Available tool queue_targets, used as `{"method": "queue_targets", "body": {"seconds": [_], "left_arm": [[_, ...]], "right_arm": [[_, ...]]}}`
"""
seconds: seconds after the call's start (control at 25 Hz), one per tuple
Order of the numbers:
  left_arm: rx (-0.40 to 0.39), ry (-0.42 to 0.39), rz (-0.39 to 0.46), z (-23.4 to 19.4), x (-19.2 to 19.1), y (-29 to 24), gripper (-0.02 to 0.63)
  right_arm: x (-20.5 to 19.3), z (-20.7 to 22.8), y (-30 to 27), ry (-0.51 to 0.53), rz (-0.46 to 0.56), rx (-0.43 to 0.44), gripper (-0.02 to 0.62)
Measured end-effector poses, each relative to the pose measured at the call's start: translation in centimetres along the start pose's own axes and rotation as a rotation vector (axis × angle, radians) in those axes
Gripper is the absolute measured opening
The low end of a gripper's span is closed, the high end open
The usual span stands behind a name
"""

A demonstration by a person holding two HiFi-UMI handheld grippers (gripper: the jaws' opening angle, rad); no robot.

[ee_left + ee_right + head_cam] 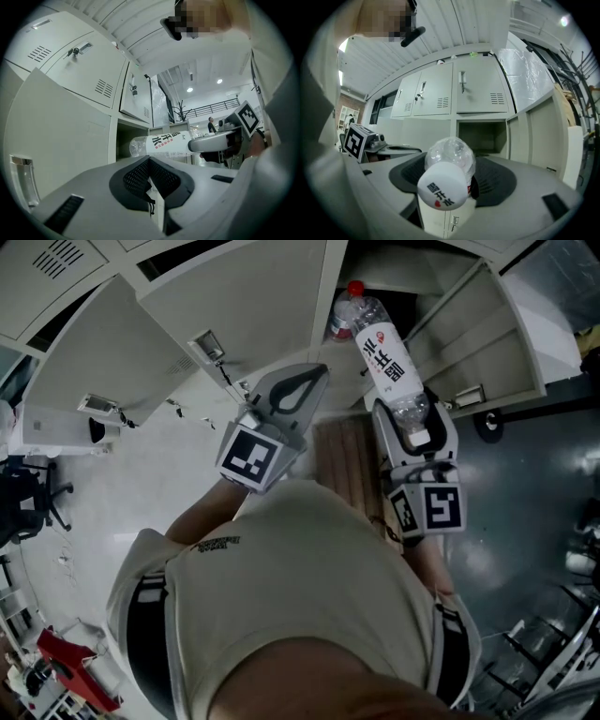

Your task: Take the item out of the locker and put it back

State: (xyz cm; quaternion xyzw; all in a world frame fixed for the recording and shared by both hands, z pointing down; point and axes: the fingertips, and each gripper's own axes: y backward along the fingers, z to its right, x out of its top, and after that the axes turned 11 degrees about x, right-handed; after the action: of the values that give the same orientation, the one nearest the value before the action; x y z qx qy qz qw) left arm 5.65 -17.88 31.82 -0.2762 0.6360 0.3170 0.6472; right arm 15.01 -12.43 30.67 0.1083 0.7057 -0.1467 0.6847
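My right gripper [413, 424] is shut on the lower end of a clear water bottle [383, 354] with a white printed label and a red cap. The bottle lies level, its cap end toward the open locker compartment [409, 302]. In the right gripper view the bottle [444, 179] fills the space between the pads, with the dark compartment [481, 138] straight ahead. My left gripper [313, 373] is shut and holds nothing, beside a shut locker door left of the bottle. From the left gripper [150, 162] view the bottle [165, 143] crosses sideways above the jaws.
The compartment's door [487, 334] stands swung open at the right. Another open door [98, 367] stands at the left. Keys hang from a lock [210, 347]. A wooden slatted piece [345, 457] lies below the grippers. An office chair [28, 495] stands far left.
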Motion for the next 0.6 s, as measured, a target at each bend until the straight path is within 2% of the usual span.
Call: {"method": "queue_targets", "body": {"seconds": [0.6], "left_arm": [[0.01, -0.006, -0.002, -0.6, 0.7, 0.2, 0.012]], "right_arm": [[0.6, 0.8, -0.5, 0.01, -0.004, -0.02, 0.313]]}}
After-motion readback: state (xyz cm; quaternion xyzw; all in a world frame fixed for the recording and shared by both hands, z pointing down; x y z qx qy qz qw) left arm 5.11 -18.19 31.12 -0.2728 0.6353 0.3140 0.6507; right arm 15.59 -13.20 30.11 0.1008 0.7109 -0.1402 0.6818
